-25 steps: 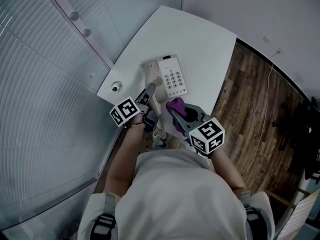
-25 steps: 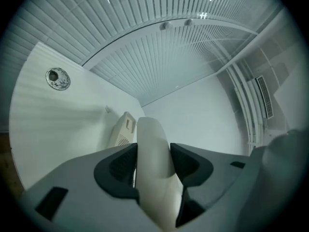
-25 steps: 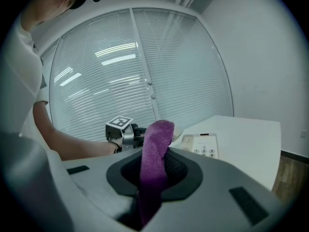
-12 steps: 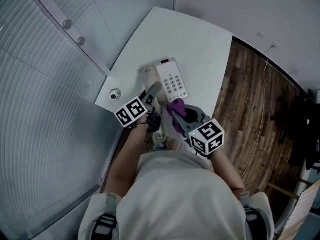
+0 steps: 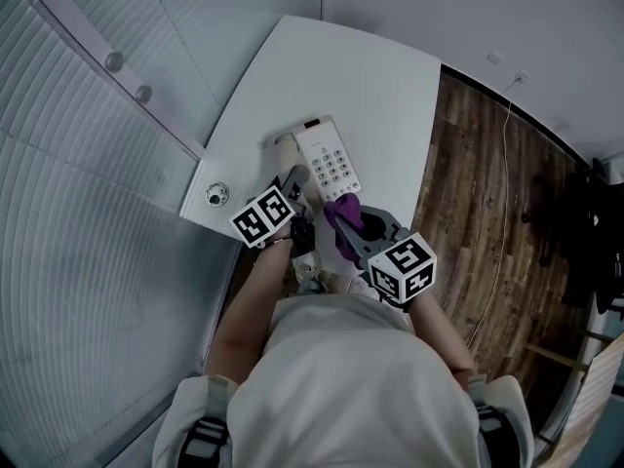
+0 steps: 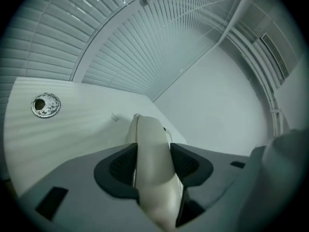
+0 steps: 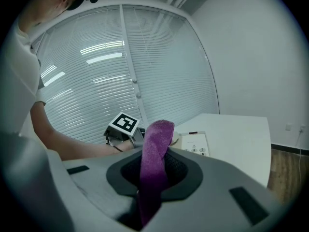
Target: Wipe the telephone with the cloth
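Observation:
The cream telephone [image 5: 327, 159] lies on the white table [image 5: 370, 76], keypad up. Its handset [image 5: 290, 156] runs along the phone's left side, and my left gripper [image 5: 293, 182] is shut on the near end. In the left gripper view the handset [image 6: 149, 134] fills the gap between the pads of the left gripper [image 6: 153, 167], far end low by the table [image 6: 72, 129]. My right gripper [image 5: 348, 220] is shut on a purple cloth [image 5: 342, 211], just short of the phone's near edge. In the right gripper view the cloth [image 7: 155, 149] stands up out of the right gripper [image 7: 154, 170], the phone [image 7: 195, 142] beyond it.
A round metal grommet [image 5: 215, 195] sits in the table's near left corner, also in the left gripper view [image 6: 46, 105]. Slatted blinds [image 5: 88, 213] close off the left side. Wooden floor [image 5: 487, 213] lies to the right of the table edge.
My left gripper has rolled and shifted a little right and down toward the phone, handset still in its jaws. The right gripper with the cloth has stayed put.

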The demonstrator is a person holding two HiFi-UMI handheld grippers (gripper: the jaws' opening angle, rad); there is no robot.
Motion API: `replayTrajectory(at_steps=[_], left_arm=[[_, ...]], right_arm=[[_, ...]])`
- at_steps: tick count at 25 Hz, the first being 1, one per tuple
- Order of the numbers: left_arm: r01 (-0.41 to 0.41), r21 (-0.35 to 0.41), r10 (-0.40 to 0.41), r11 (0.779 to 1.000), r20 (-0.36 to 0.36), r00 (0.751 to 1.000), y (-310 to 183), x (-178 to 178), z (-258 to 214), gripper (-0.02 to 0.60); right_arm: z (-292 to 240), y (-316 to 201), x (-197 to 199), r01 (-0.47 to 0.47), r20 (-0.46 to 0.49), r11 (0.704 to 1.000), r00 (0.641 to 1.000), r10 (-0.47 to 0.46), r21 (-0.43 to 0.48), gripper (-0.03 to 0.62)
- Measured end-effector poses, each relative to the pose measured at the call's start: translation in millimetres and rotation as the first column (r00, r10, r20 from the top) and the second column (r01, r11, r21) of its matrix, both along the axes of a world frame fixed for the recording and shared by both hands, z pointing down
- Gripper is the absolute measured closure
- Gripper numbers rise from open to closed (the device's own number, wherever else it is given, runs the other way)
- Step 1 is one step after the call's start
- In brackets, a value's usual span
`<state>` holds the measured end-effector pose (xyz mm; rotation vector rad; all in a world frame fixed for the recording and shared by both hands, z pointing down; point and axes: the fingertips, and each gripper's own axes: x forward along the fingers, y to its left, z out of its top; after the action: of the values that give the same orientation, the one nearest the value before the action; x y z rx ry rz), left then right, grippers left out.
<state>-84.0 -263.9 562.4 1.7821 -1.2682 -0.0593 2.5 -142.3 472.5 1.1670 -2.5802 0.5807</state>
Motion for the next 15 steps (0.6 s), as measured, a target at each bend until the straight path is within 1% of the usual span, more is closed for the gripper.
replayTrajectory(at_steps=[7,12,15], left_arm=[[0.015,-0.023,-0.013,1.0,0.081,0.997,-12,5,8,0.356],[0.024,-0.055,-0.018,0.998,0.117,0.993,-22,6,15,0.357],[0.024,-0.058,-0.015,0.998,0.146,0.989,-24,7,15,0.357]], right_arm=[[3,-4,5,-0.033,0.0,0.999,0.999,0.033,-0.007,0.534],[4,-9,8,-0.048,0.002,0.999,0.999,0.048,-0.011,0.534],[4,-12,10,-0.051,0.003,0.999,0.999,0.051,-0.012,0.534]])
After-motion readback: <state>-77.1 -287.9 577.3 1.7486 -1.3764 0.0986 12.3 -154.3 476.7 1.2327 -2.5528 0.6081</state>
